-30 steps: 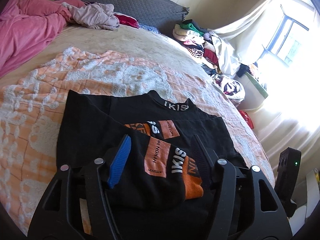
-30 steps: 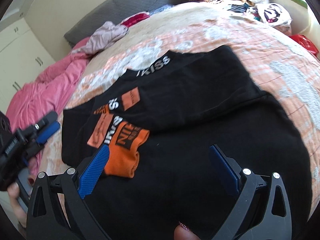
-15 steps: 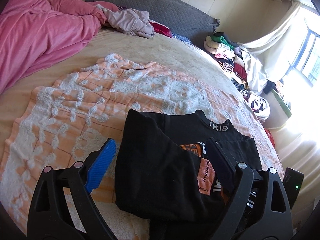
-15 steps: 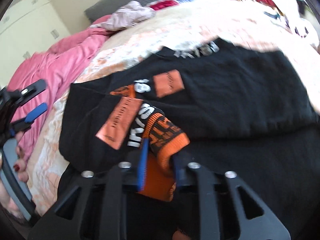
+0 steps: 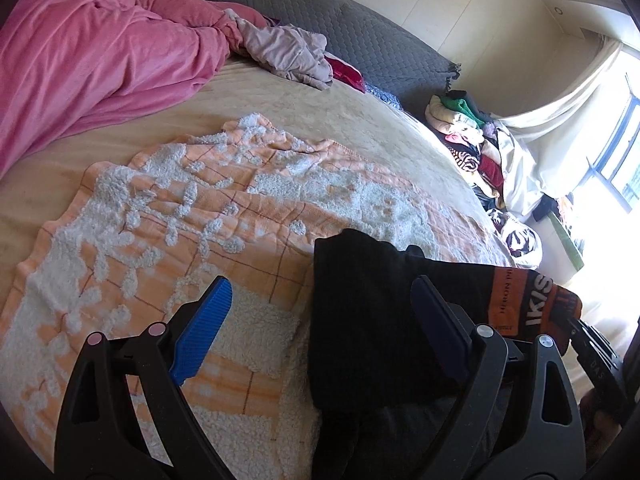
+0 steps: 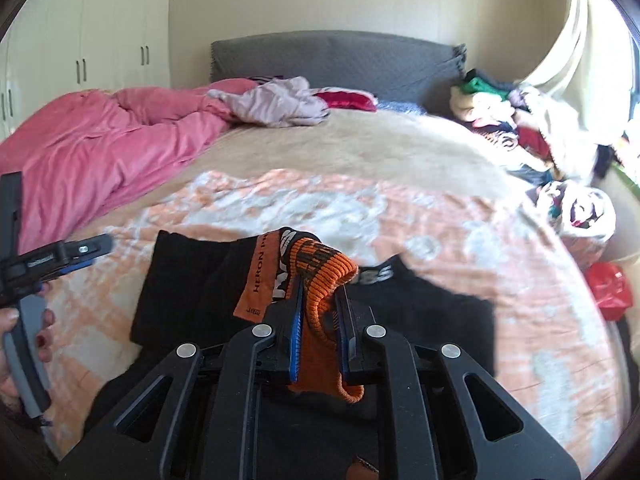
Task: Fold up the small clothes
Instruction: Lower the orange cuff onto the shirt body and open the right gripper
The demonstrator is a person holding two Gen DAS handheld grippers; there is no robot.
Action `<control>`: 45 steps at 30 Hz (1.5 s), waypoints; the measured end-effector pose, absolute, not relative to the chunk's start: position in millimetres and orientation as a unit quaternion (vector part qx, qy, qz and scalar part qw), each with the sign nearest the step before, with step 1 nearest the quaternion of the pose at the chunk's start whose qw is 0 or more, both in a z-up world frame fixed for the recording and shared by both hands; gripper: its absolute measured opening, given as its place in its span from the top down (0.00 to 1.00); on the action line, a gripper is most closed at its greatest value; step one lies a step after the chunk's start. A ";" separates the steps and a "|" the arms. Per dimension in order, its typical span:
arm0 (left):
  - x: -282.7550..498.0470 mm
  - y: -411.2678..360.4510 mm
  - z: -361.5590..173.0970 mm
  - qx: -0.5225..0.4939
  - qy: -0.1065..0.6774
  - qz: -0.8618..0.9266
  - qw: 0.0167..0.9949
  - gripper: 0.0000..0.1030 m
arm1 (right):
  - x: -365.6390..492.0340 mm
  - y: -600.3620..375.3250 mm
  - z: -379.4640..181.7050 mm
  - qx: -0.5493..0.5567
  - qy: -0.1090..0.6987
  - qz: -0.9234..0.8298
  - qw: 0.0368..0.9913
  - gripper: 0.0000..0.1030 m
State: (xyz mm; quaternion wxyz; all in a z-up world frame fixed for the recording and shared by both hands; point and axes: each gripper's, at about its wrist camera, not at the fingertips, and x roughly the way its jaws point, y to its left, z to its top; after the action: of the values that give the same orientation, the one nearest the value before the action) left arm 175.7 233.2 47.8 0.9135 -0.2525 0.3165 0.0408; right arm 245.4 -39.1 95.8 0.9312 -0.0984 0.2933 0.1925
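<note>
Fingers of the right gripper pinch the black sweatshirt's orange ribbed cuff, lifting the sleeve for folding; left gripper gapes wide beside it.

The bed carries an orange blanket and a pink duvet.

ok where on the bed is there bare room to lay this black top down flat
Free: the beige bedspread between the orange blanket and the grey headboard, and the blanket's own left half. Crowded: the pink duvet far left, the lilac garment by the headboard, the clothes pile at right.
</note>
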 end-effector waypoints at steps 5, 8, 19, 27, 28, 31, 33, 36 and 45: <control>177.2 232.1 47.7 -0.251 0.314 0.043 0.915 0.19 | 258.8 -60.5 90.9 -0.107 0.295 0.158 0.936 0.89; 177.6 228.9 47.4 -0.247 0.308 0.049 0.917 0.19 | 263.8 -73.3 83.8 -0.103 0.300 0.145 0.937 0.89; 206.3 189.4 32.2 -0.194 0.346 0.008 0.918 0.43 | 267.1 -105.6 60.0 -0.077 0.320 0.111 0.938 0.90; 229.3 139.3 17.4 -0.120 0.379 -0.053 0.916 0.56 | 269.0 -113.3 51.5 -0.076 0.328 0.105 0.936 0.90; 231.4 135.1 14.8 -0.117 0.383 -0.059 0.914 0.56 | 269.2 -113.3 50.9 -0.078 0.328 0.103 0.936 0.90; 237.5 126.5 7.5 -0.101 0.397 -0.068 0.910 0.56 | 270.2 -114.2 48.5 -0.083 0.329 0.100 0.935 0.90; 240.1 124.5 3.6 -0.096 0.403 -0.072 0.907 0.56 | 271.1 -115.9 47.0 -0.084 0.330 0.099 0.935 0.90; 242.9 120.8 -3.9 -0.085 0.418 -0.072 0.902 0.56 | 272.5 -119.1 45.0 -0.083 0.330 0.093 0.936 0.90; 242.1 116.3 -15.8 -0.080 0.437 -0.070 0.893 0.56 | 280.9 -141.4 29.3 -0.051 0.352 0.051 0.933 0.84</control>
State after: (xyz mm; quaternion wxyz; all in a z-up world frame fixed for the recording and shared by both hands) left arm 242.1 116.3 -15.8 0.8933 -0.0796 0.4369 -0.0699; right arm 280.9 -141.4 29.3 0.9333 -0.0508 0.3517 0.0513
